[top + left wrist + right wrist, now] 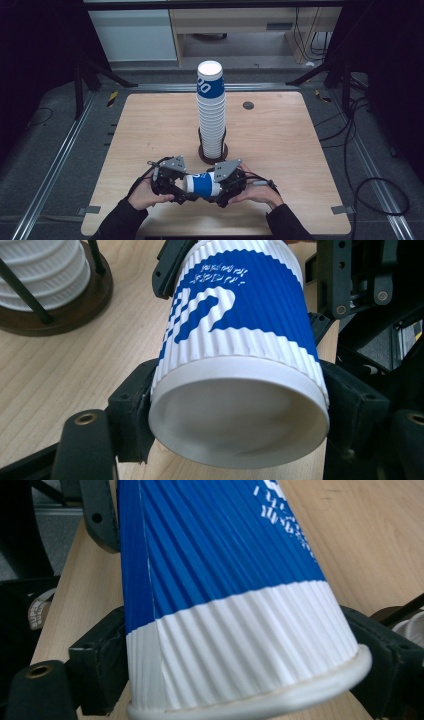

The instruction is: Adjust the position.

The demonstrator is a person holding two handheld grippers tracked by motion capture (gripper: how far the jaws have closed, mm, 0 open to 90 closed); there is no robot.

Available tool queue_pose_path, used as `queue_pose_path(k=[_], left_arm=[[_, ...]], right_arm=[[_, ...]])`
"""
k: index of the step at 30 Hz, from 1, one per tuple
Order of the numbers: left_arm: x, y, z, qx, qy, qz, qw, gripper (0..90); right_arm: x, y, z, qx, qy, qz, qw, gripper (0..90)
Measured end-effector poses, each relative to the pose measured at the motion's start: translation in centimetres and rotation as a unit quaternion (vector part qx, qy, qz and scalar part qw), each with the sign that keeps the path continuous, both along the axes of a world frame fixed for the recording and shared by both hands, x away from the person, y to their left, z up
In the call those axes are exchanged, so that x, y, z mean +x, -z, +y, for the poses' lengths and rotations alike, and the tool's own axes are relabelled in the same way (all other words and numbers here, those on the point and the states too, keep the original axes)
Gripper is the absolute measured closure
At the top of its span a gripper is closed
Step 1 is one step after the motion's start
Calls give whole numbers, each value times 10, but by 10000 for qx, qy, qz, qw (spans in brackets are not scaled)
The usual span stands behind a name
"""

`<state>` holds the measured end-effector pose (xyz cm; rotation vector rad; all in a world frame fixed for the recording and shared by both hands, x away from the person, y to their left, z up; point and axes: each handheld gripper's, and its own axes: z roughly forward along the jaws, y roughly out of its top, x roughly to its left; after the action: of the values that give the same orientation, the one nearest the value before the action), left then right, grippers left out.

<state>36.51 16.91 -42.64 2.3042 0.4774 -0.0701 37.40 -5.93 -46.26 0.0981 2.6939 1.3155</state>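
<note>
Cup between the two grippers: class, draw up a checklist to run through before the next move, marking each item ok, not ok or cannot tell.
1. Left gripper has jaws pressed on both sides of the cup at its base end: ok.
2. Right gripper has jaws against the cup's rim end: ok.
3. Cup lies level between the two grippers: ok.
4. Cup is apart from the stack: ok.
5. Cup is lifted off the table: cannot tell.
6. It is one cup, not two nested: cannot tell.
</note>
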Motion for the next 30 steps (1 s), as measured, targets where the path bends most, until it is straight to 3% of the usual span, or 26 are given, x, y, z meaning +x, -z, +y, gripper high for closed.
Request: queue_pose_path(k=[7,15,19,30], left_arm=[[4,-9,18,-332,-227,-171,9990,260],[9,-11,34,-859,-511,-371,9943,260],[8,-12,35,-1084,-504,-469,9917,260],[4,-13,31,-1309,-370,-576,9890,261]], right_arm=[[6,-12,-14,554,297,188,9978,82],[12,-25,-34,1097,538,401,9917,78],[14,-26,-38,1241,596,498,9892,78],[15,-28,-40,1601,533,685,9833,79]])
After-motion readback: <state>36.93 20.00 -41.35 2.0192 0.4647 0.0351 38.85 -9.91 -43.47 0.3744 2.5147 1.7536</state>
